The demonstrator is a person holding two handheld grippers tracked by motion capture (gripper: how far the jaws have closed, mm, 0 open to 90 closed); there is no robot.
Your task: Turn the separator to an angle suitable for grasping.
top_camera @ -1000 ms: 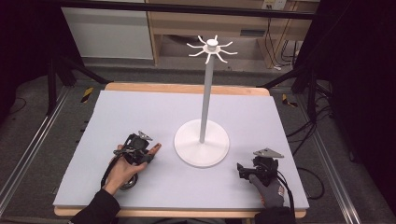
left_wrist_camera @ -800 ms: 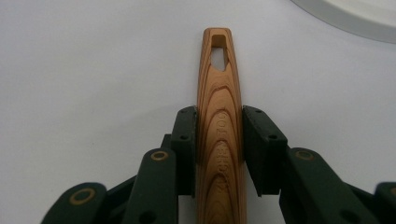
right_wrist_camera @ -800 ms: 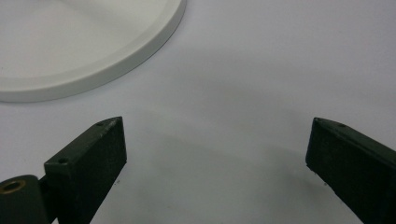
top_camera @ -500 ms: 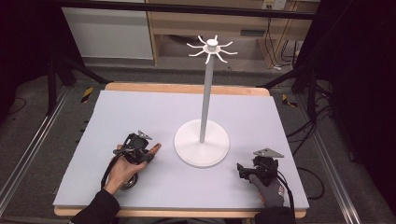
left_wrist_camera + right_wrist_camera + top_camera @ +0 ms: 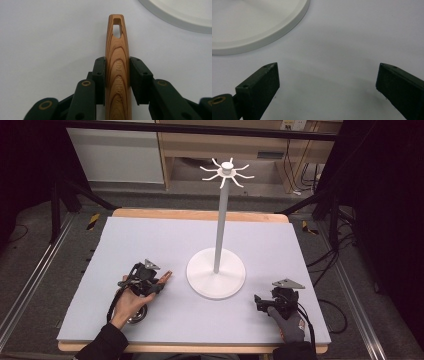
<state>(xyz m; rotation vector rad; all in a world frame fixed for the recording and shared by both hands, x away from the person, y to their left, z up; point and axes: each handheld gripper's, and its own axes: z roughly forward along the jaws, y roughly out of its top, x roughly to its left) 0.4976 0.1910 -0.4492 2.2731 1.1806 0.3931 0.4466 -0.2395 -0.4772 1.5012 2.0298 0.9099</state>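
My left gripper (image 5: 117, 75) clamps the wooden utensil handle (image 5: 117, 62) left of the white hook stand (image 5: 216, 270), right gripper (image 5: 327, 82) open; next, lift its slot toward a hook.

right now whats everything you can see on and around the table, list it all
wooden handle: 1, reddish-brown grained wood with a slot at its tip, clamped in the left gripper, tip pointing toward the stand's base
metal bowl end: 1, silver, under the left hand; the handle seems to run to it
hook stand: 1, white, round base near the table's middle, tall pole with curved hooks on top, all bare
mat: 1, pale lavender-grey, covering the tabletop
table: 1, light wood edge showing around the mat
shelf unit: 1, wood, behind the table
left gripper: 1, black, jaws shut on the handle
right gripper: 1, black, jaws wide apart, holding nothing, right of the stand's base
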